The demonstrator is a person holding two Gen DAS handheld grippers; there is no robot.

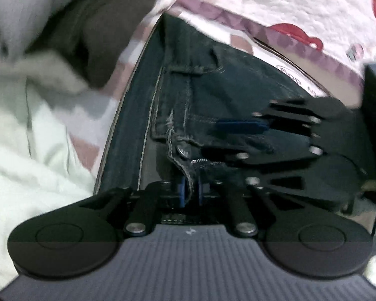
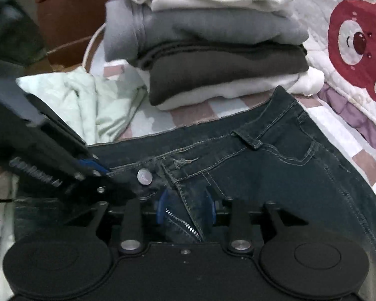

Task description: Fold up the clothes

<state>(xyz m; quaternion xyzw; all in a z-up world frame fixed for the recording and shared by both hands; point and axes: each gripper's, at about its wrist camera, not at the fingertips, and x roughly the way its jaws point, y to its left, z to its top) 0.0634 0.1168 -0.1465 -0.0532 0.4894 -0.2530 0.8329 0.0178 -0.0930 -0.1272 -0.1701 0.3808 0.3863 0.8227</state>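
Dark blue jeans (image 1: pixel 238 87) (image 2: pixel 288 175) lie flat on a checked bed sheet (image 2: pixel 193 115), waistband and open fly towards me. My left gripper (image 1: pixel 190 192) is shut on the fly edge just below the metal button (image 1: pixel 182 151); denim fills the gap between its blue pads. My right gripper (image 2: pixel 186 208) is shut on the other fly flap, with the zipper teeth between its pads. Each gripper shows in the other's view: the right one (image 1: pixel 213 138) reaches in from the right, the left one (image 2: pixel 102 169) from the left beside the button (image 2: pixel 144 176).
A stack of folded clothes (image 2: pixel 213 50), white, grey and brown, sits just behind the jeans. A crumpled pale green garment (image 2: pixel 100 105) (image 1: pixel 25 138) lies to the left. A white quilt with red bear prints (image 2: pixel 356 45) (image 1: pixel 288 5) borders the right side.
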